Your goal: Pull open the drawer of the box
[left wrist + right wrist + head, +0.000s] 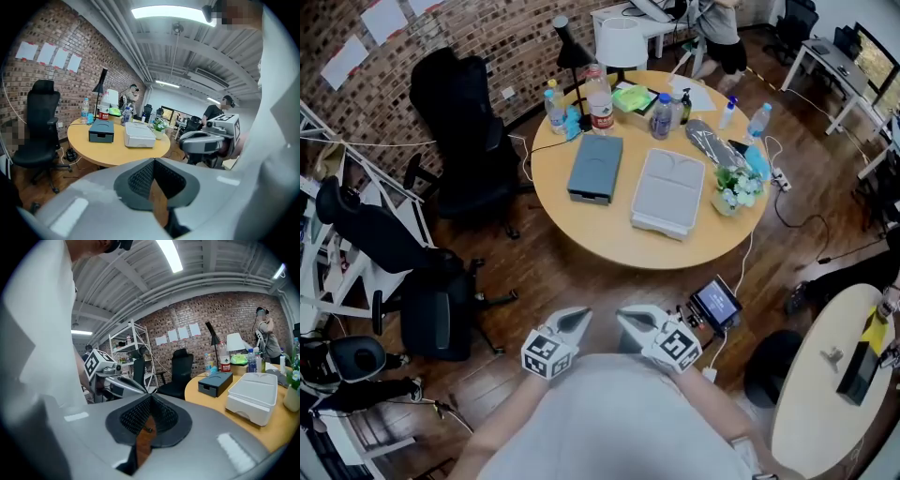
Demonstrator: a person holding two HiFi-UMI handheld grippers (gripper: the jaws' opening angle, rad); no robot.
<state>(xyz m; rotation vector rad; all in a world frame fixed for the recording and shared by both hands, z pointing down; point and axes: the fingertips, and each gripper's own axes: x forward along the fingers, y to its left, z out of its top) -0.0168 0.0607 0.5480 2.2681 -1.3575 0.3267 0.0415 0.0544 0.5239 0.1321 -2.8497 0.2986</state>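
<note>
The box is a flat dark blue-grey case [595, 169] on the round wooden table [609, 244], with its drawer front facing me and pushed in. It also shows in the left gripper view [101, 131] and the right gripper view [215, 382]. Both grippers hang close to my torso, well short of the table. The left gripper [577, 322] [153, 160] is shut with nothing in it. The right gripper [628, 319] [150, 397] has its tips together and holds nothing either. The two point towards each other.
A white lidded box [667, 192] lies right of the dark one. Bottles [599, 98], a lamp [621, 42] and a small plant [736, 187] crowd the far side. Black office chairs [464, 141] stand left, a small screen [715, 304] on the floor, another table [830, 384] at right.
</note>
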